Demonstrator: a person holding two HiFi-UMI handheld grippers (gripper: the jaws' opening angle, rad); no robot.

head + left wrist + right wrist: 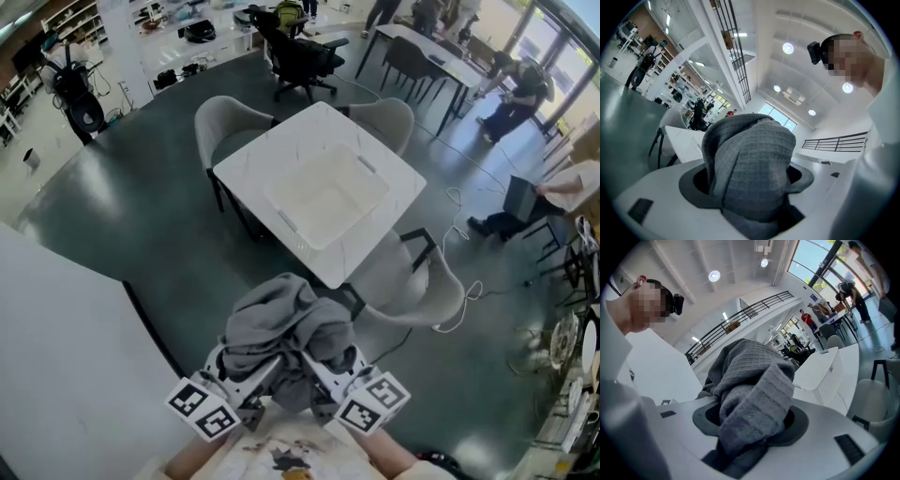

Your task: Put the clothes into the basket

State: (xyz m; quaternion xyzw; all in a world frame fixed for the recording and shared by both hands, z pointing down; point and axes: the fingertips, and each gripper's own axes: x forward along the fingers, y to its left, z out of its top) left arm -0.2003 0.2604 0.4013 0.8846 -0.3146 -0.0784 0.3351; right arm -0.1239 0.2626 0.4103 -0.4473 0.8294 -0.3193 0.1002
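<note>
A bundle of grey clothes [286, 330] is carried in front of the person, short of the white table [248, 164]. My left gripper [251, 368] is shut on the left part of the grey cloth [750, 164], which bulges up between its jaws. My right gripper [328, 370] is shut on the right part of the same cloth [750, 390]. The cloth hides the fingertips of both. The white basket [326, 195] stands empty on the table ahead; its perforated wall [829, 376] shows at the right of the right gripper view.
Grey chairs [225, 122] surround the table, one [422, 286] close on the near right. A white wall panel [66, 356] runs along the left. A black office chair [305, 56] and more tables stand farther back. People [516, 94] are at the right.
</note>
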